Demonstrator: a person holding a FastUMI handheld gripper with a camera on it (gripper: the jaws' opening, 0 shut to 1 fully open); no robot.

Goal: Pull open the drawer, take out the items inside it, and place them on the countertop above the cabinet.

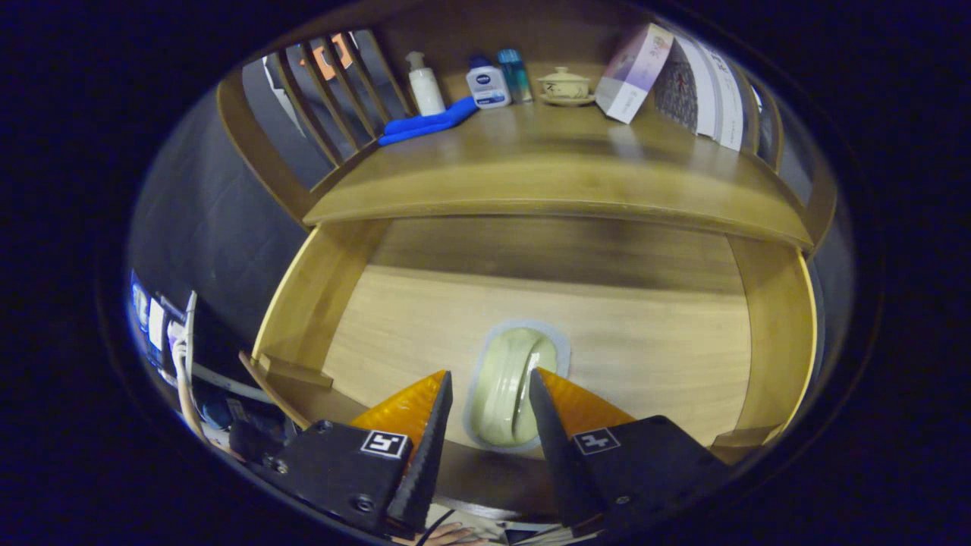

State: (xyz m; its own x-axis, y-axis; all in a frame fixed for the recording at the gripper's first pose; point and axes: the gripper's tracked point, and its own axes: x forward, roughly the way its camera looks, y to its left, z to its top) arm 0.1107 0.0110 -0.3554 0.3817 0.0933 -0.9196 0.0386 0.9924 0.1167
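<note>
So the gripper point(487, 390) is right up front, fingers spread apart with nothing pinched yet, and the pale green packet point(510, 383) sits in the gap between them, reaching a bit past the tips. It looks like a sealed pouch with something rounded inside, can't really tell what. The key bit: its long axis runs straight ahead, in line with the fingers, so the fingers are already on either side of its narrow width. My guess is the next move is basically drop a touch lower and squeeze across the short side, no twisting needed. Whether the fingertips are already touching it or hanging just above, I can't say from this angle. The packet lies flat on the floor of the pulled-out drawer point(766, 334), near the drawer's front edge and roughly mid-width, with bare wood all around it. Beyond and above the drawer is the countertop point(561, 171), where it's supposed to end up. Way at the back of that there's a blue cloth point(427, 124), a white pump bottle point(425, 86), a couple more bottles, a small lidded bowl point(564, 84) and a leaning box point(632, 73), so the front stretch looks like the easy landing spot.
</note>
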